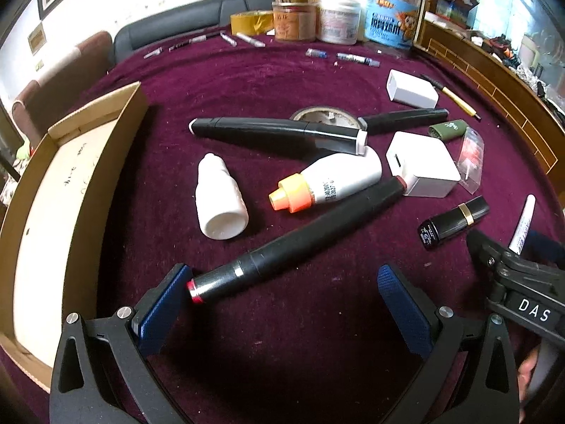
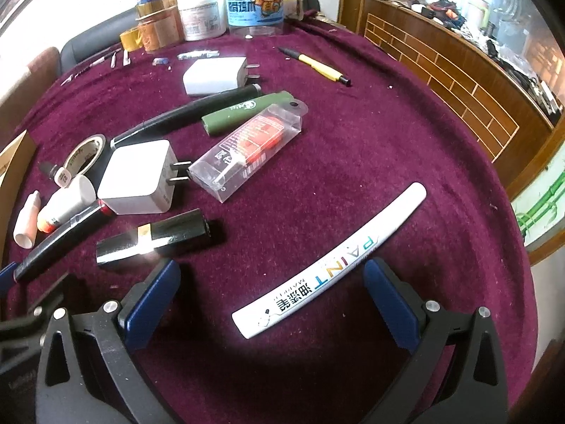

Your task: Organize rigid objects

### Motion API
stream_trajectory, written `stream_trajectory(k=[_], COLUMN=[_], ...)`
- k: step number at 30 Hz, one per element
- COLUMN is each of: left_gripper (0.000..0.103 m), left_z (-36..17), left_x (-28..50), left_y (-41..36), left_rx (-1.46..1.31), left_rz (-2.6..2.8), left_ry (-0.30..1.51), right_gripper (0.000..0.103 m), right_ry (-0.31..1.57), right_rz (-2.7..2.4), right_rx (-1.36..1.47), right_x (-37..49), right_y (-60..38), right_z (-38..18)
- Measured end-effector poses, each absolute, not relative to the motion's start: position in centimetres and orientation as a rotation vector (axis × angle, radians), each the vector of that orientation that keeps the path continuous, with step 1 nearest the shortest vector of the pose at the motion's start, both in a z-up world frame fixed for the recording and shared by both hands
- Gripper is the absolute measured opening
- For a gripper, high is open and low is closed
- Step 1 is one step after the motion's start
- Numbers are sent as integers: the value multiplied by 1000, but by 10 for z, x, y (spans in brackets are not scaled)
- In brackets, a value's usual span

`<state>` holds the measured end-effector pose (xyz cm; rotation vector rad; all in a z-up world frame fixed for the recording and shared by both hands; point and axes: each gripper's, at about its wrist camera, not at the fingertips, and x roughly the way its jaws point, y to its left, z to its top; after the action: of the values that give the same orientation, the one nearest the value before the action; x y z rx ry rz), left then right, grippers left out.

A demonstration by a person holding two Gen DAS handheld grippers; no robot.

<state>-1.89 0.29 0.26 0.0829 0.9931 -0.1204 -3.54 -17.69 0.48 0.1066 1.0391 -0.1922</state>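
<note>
My left gripper [image 1: 282,304] hangs low over the maroon velvet tablecloth [image 1: 282,81] with its jaws spread wide and released; the red-ringed end of a long black marker with a silver band [image 1: 300,233] lies against the blue pad of my left finger [image 1: 162,304], while the other pad stands well clear of it, so nothing is clamped; the open cardboard box [image 1: 116,134] sits just to my left, its pale floor bearing some handwriting; beyond the marker lie a small white plastic bottle [image 1: 220,199], a white bottle with an orange cap [image 1: 328,183], a second black marker with white ends [image 1: 279,132], a white cube-shaped plug adapter [image 1: 422,164] and a glossy black lipstick tube with a gold band [image 1: 453,222]. My right gripper [image 2: 272,300] is likewise open, jaws parted and empty; a white paint marker printed "PAINT" [image 2: 332,265] lies slantwise on the cloth between them, its near end well inside the gap, its barrel passing just beside my right-hand pad [image 2: 388,304]; whether they touch I cannot tell; the lipstick tube [image 2: 155,238] rests just beyond my left-hand pad; farther off lie a clear plastic packet with red contents [image 2: 247,148] and a green cylinder [image 2: 247,109].
</note>
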Motion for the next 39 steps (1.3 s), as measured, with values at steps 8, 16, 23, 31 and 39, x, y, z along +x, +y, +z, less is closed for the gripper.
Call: stream_trajectory(k=[8, 16, 23, 31, 39], left_gripper=[102, 101, 102, 102, 97], left_z=[4, 20, 91, 124, 67], left_x=[-18, -27, -52, -47, -20], left_y=[5, 19, 70, 100, 55], left_rx=[87, 22, -46, 3, 158], left_rz=[-141, -136, -124, -65, -103], left_ry=[993, 974, 725, 642, 815], right_gripper=[103, 103, 103, 103, 103], right_ry=[1019, 512, 484, 513, 534], right_rz=[-215, -297, -195, -254, -234], right_rx=[97, 97, 105, 144, 98], right_x=[-56, -124, -68, -39, -38], right_y=[-188, -199, -183, -190, -186], right_z=[21, 135, 138, 81, 72])
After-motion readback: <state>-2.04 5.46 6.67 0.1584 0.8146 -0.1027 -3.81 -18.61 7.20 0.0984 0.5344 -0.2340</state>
